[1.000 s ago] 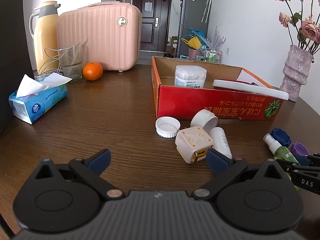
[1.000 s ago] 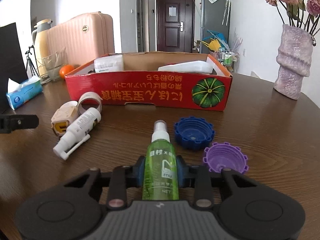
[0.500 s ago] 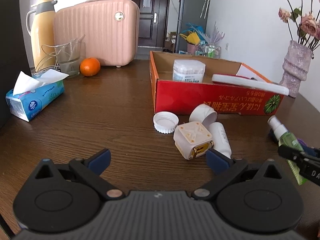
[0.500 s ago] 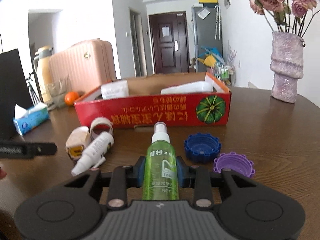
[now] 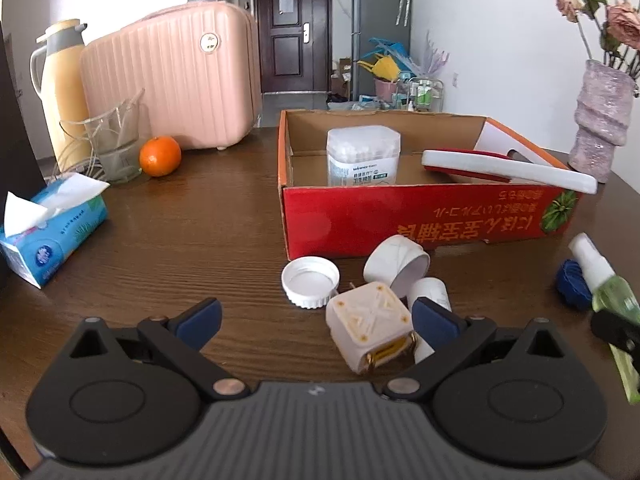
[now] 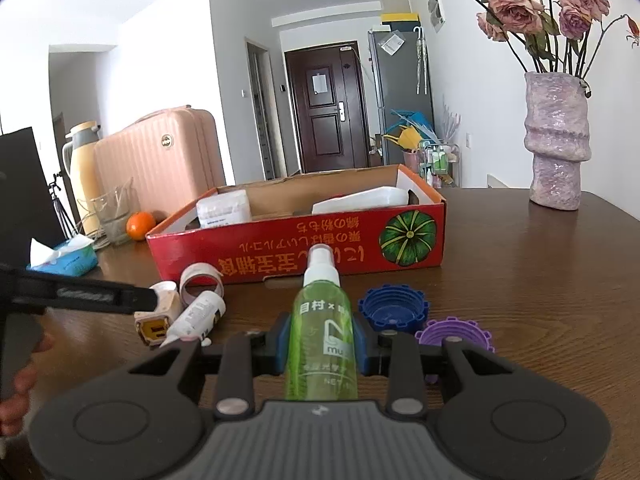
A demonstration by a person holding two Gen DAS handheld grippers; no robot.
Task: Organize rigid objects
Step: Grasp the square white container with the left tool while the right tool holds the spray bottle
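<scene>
Green spray bottle [image 6: 322, 332] clamped in right jaws, nozzle pointing forward toward red box [image 6: 304, 246], left jaws spread wide

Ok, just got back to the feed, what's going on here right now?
The right gripper is shut on the green spray bottle, held up over the table in front of the red box. The left gripper is open, low by the cream cube and white tube. The blue cap and purple cap lie outside the box.
</scene>
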